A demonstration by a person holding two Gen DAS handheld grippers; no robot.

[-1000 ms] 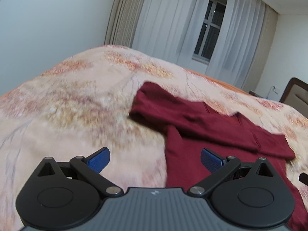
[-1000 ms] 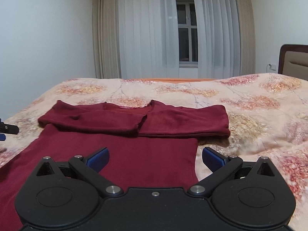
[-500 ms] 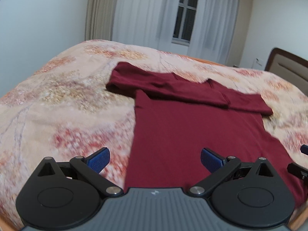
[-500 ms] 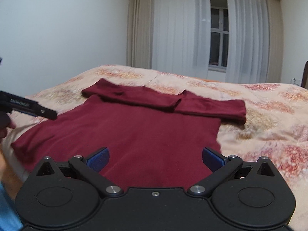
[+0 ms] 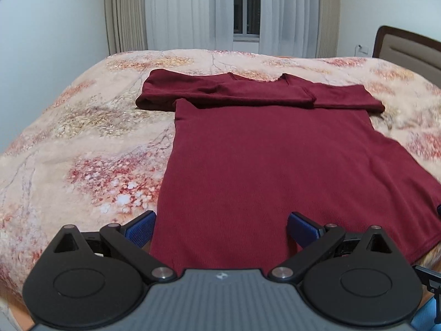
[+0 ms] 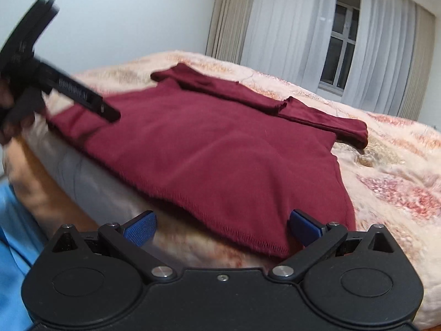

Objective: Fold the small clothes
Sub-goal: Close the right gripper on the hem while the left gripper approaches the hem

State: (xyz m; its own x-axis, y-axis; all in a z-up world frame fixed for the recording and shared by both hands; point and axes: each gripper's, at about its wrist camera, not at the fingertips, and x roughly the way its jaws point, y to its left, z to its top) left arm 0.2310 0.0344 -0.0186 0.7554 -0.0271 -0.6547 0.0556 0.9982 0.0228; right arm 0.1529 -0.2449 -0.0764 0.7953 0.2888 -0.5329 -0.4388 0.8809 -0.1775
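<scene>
A dark red long-sleeved top (image 5: 264, 160) lies flat on the bed, both sleeves folded across its chest near the collar, its hem toward me. My left gripper (image 5: 222, 227) is open and hovers low over the hem's left corner, nothing between its blue pads. In the right wrist view the same top (image 6: 220, 149) shows its stitched hem at the bed's near edge. My right gripper (image 6: 223, 227) is open just short of the hem's right corner, not touching it. The left gripper's black body (image 6: 55, 82), held by a hand, shows blurred at the left.
The bed's floral peach cover (image 5: 82, 138) surrounds the top. A headboard (image 5: 408, 52) stands at the right, curtains and a window (image 5: 245, 8) behind. Blue cloth (image 6: 13, 234) of a person shows at lower left, beside the bed's edge (image 6: 82, 190).
Both grippers have pulled back from the folded sleeves toward the hem at the near edge of the bed and dropped lower. Both have stayed open.
</scene>
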